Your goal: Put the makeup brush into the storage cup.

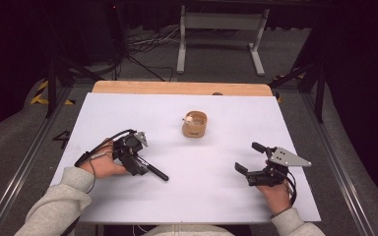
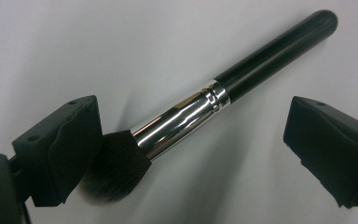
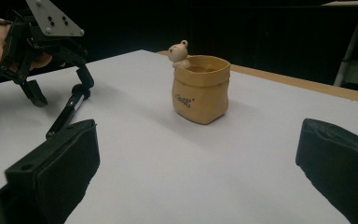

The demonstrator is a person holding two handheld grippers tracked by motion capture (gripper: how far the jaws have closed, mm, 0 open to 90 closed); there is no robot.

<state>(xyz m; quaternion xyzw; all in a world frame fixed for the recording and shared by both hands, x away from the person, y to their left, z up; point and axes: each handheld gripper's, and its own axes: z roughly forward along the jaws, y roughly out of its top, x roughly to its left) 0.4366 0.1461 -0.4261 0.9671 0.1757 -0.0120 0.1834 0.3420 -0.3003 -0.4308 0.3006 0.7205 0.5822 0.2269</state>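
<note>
White bench (image 1: pixel 128 113), and the left claw (image 2: pixel 191 154) hangs jaws wide astride the brush (image 2: pixel 200 105) lying flat between them, likely lined up to pinch, while the right claw (image 1: pixel 251 158) waits open facing the pot (image 3: pixel 200 88).

A white table (image 1: pixel 128 113) carries a makeup brush (image 2: pixel 205 100) and a tan pot (image 1: pixel 194 125).

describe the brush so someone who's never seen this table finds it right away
On the white table, look to the near-left area, where the left hand-held gripper stands open over the surface. The makeup brush lies flat between its jaws: a glossy black handle, a shiny silver ferrule and dark bristles. The other item is a tan pouch-shaped cup near the centre.
</note>
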